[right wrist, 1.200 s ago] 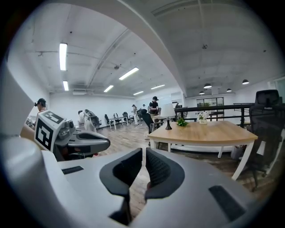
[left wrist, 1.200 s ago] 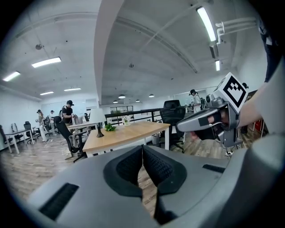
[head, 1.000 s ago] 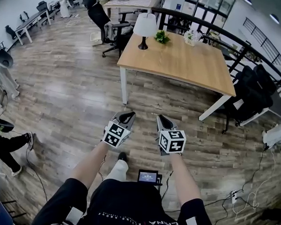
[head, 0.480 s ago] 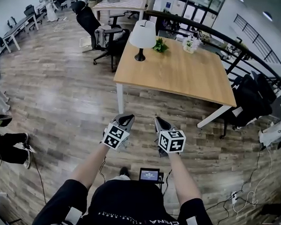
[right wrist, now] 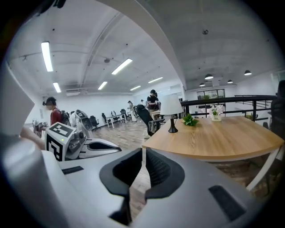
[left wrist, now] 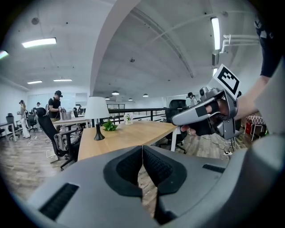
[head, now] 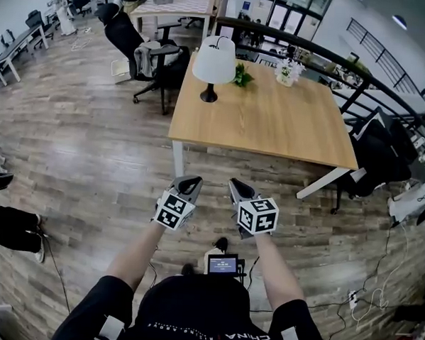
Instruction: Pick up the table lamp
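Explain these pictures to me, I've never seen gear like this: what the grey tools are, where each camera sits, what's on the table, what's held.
No robot here: a person holds a two-jaw tool in each hand, the left gripper and the right gripper. The cubes with square marks are part of them. One picture comes from a camera on the person's head, looking down. The other two come from a camera on each gripper, looking along its jaws. On the wooden table stand a table lamp with a white shade, a small green plant and a pot of white flowers. Both grippers are shut and hold nothing; the lamp stands untouched, well ahead of them.
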Action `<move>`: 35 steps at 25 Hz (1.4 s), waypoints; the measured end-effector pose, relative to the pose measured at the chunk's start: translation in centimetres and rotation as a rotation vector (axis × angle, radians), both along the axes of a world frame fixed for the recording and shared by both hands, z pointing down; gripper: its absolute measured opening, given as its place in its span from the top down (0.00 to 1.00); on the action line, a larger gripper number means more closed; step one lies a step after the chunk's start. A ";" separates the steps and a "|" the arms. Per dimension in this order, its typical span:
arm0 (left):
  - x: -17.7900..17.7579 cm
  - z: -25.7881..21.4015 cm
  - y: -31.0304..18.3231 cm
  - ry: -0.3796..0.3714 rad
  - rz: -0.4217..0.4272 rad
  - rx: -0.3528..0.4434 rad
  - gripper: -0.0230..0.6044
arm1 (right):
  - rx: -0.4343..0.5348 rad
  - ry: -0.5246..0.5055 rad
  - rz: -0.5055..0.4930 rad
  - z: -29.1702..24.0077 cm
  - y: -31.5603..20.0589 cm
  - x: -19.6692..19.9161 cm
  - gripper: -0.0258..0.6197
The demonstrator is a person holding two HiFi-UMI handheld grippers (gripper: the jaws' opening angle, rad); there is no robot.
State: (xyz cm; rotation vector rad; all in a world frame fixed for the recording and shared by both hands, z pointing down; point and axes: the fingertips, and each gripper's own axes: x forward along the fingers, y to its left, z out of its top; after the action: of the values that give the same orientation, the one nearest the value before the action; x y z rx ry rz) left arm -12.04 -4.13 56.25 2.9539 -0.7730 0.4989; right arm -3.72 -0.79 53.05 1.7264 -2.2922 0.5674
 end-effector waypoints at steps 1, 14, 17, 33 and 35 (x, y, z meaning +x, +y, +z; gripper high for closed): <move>0.4 0.3 -0.5 -0.001 0.000 -0.004 0.93 | 0.000 0.019 -0.010 0.3 -0.7 0.1 0.89; 7.8 0.9 -16.5 -0.019 -0.089 -0.001 0.93 | 0.025 -0.016 -0.078 1.0 -18.1 7.8 0.89; 10.6 0.1 -20.8 -0.021 -0.109 -0.004 0.93 | 0.025 -0.009 -0.100 0.6 -22.9 10.3 0.89; 17.0 -0.1 -33.6 -0.023 -0.197 -0.049 0.93 | -0.007 -0.004 -0.203 1.7 -36.8 15.8 0.89; 16.8 -0.3 -34.2 -0.024 -0.188 -0.045 0.93 | -0.011 -0.003 -0.204 1.7 -37.4 15.3 0.89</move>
State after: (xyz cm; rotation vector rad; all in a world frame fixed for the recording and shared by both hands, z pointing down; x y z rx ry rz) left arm 4.80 -38.37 55.91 2.8015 -1.0154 0.5312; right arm 11.62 -38.22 54.71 1.4638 -2.4243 0.5404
